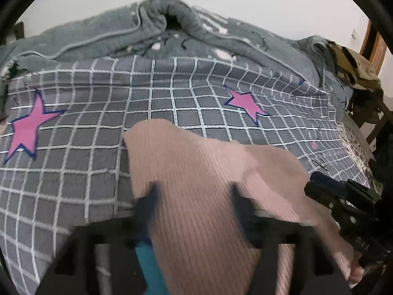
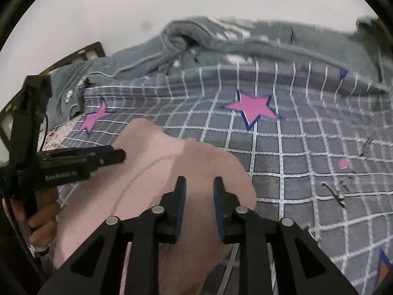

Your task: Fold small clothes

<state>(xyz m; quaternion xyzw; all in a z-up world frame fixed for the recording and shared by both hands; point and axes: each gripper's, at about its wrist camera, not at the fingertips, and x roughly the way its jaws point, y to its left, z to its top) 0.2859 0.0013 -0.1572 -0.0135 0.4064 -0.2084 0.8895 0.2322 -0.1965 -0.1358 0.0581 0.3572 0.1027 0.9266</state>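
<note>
Across the bed lay a grey checked blanket [image 1: 98,172], fleecy, gridded in white and printed with pink stars [image 1: 24,127]; a bunched grey-green quilt [image 1: 172,32] was heaped along its far edge. Near the blanket's near edge sat the pink ribbed garment [image 1: 196,172], a soft knit with one layer apparently doubled over, probably mid-fold. The left gripper [image 1: 194,191] hovered over it with its jaws spread apart, gripping nothing, likely ready to pinch an edge. The right gripper [image 2: 199,184], blue-padded, stood likewise parted above the garment's right side, seemingly clasping nothing.
</note>
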